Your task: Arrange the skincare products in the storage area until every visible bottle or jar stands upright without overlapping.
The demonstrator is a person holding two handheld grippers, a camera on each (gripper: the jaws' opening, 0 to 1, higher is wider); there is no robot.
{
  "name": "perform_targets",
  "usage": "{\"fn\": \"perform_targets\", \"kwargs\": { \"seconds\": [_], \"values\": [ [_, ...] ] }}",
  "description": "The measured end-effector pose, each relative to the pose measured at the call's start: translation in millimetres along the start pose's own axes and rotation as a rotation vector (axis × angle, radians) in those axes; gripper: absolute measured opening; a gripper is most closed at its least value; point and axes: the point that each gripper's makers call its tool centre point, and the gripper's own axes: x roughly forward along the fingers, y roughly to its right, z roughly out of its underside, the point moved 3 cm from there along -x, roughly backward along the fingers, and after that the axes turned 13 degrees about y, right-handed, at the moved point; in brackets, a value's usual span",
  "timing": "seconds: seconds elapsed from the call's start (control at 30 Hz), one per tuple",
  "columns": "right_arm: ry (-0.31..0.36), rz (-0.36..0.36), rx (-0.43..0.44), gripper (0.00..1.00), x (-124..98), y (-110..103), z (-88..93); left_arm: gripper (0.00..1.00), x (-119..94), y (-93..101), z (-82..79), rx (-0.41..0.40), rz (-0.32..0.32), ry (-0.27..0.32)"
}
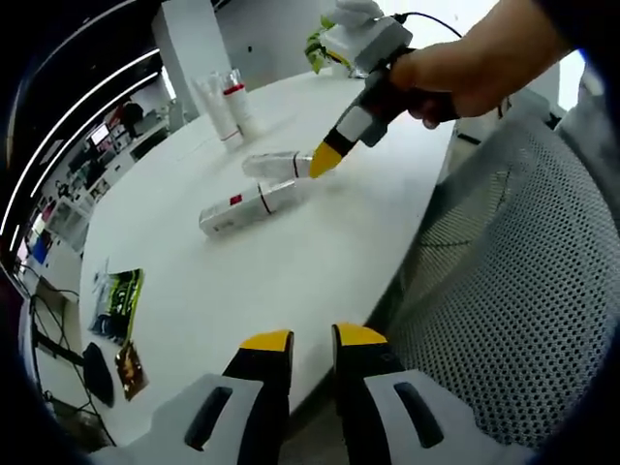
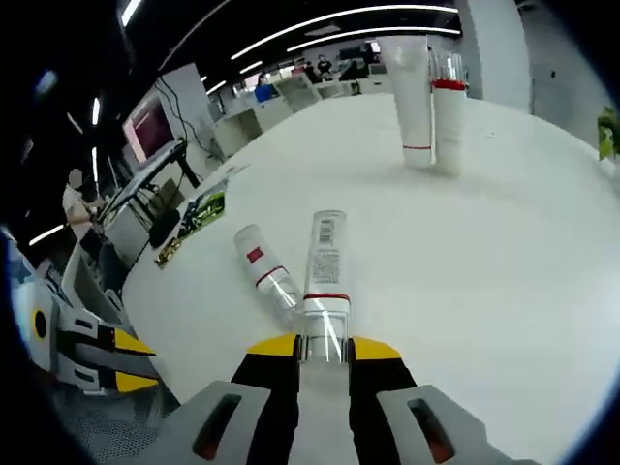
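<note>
No readable words or numbers anywhere. Barcode only, on white lying bottle with red band [image 2: 326,262] at centre of right gripper view, digits too small. Small red label patch, illegible, on second lying white bottle [image 2: 264,266] just left.

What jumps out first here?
The right gripper is closed on the clear cap of a bottle lying flat on the white table, a second bottle lying beside it. Two tubes stand upright at the far side. The left gripper hangs off the table edge, jaws slightly apart.
</note>
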Motion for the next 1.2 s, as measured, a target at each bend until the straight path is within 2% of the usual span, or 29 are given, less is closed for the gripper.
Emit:
{"fn": "perform_targets", "kwargs": {
  "seconds": [0.07,0.1,0.17,0.2,0.27,0.3,0.33,0.37,0.43,0.47,0.53,0.6,0.73,0.8,0.87,0.9,0.93,0.97,1.03,1.07,1.13,1.2],
  "values": [
    [0.001,-0.021,-0.002,0.10,-5.6,-2.7,-0.7,0.15,-1.4,-2.4,-2.3,-0.017,-0.010,0.015],
    [0.002,-0.069,-0.031,0.10,-8.6,-9.1,-1.7,0.14,-2.1,-3.2,-5.2,-0.034,-0.006,0.033],
    [-0.010,-0.129,-0.101,0.10,-14.4,-18.4,-3.0,0.02,-2.8,8.4,-10.7,-0.160,0.077,0.059],
    [-0.011,-0.158,-0.129,0.10,-17.3,-24.0,-4.2,0.00,-3.9,4.8,-12.5,-0.143,0.071,0.073],
    [-0.015,-0.209,-0.181,0.10,-25.3,-36.2,-7.4,0.10,-7.1,0.9,-14.2,-0.139,0.066,0.088],
    [-0.013,-0.237,-0.229,0.10,-28.4,-41.6,-9.2,0.20,-6.2,-1.6,-19.8,-0.182,0.055,0.131],
    [-0.011,-0.262,-0.291,0.10,-31.8,-47.4,-11.5,0.23,-6.3,-1.7,-22.3,-0.236,0.060,0.146],
    [-0.016,-0.282,-0.332,0.10,-34.9,-53.0,-12.5,0.24,-6.8,-2.2,-23.0,-0.285,0.068,0.146],
    [-0.016,-0.316,-0.409,0.10,-37.8,-60.1,-14.6,0.19,-7.8,-9.3,-20.9,-0.272,0.059,0.135],
    [-0.015,-0.326,-0.437,0.10,-38.5,-62.2,-15.5,0.19,-8.3,-9.3,-22.3,-0.320,0.063,0.142],
    [-0.017,-0.363,-0.491,0.10,-41.3,-70.2,-17.3,0.25,-9.6,-13.4,-28.6,-0.418,0.067,0.186],
    [-0.018,-0.376,-0.544,0.10,-43.4,-73.6,-18.9,0.28,-12.8,-20.2,-33.6,-0.479,0.065,0.229],
    [-0.023,-0.425,-0.643,0.10,-49.1,-80.7,-20.2,0.21,-18.3,-33.9,-36.3,-0.596,0.050,0.269],
    [-0.031,-0.464,-0.680,0.10,-51.6,-85.9,-20.3,0.22,-19.7,-38.9,-43.8,-0.671,0.055,0.325],
    [-0.027,-0.517,-0.768,0.10,-54.8,-93.1,-21.5,0.22,-22.3,-43.4,-43.5,-0.757,0.068,0.345],
    [-0.037,-0.534,-0.787,0.10,-56.1,-95.4,-20.9,0.20,-23.0,-43.3,-43.6,-0.781,0.082,0.348],
    [-0.047,-0.561,-0.797,0.10,-58.2,-99.9,-20.5,0.19,-24.9,-42.6,-45.6,-0.854,0.111,0.360],
    [-0.038,-0.586,-0.829,0.10,-59.7,-103.9,-22.0,0.19,-25.8,-43.2,-45.6,-0.870,0.118,0.362],
    [-0.039,-0.603,-0.853,0.10,-61.3,-107.1,-23.2,0.21,-32.3,-46.9,-56.5,-0.973,0.181,0.441],
    [-0.041,-0.615,-0.869,0.10,-61.6,-108.3,-23.8,0.23,-35.5,-50.0,-61.7,-1.057,0.208,0.478],
    [-0.034,-0.624,-0.896,0.10,-62.3,-110.9,-25.2,0.29,-39.8,-53.6,-66.9,-1.142,0.245,0.517],
    [-0.032,-0.632,-0.892,0.10,-63.9,-112.8,-26.6,0.35,-39.6,-55.1,-66.0,-1.162,0.248,0.521]
  ]
}}
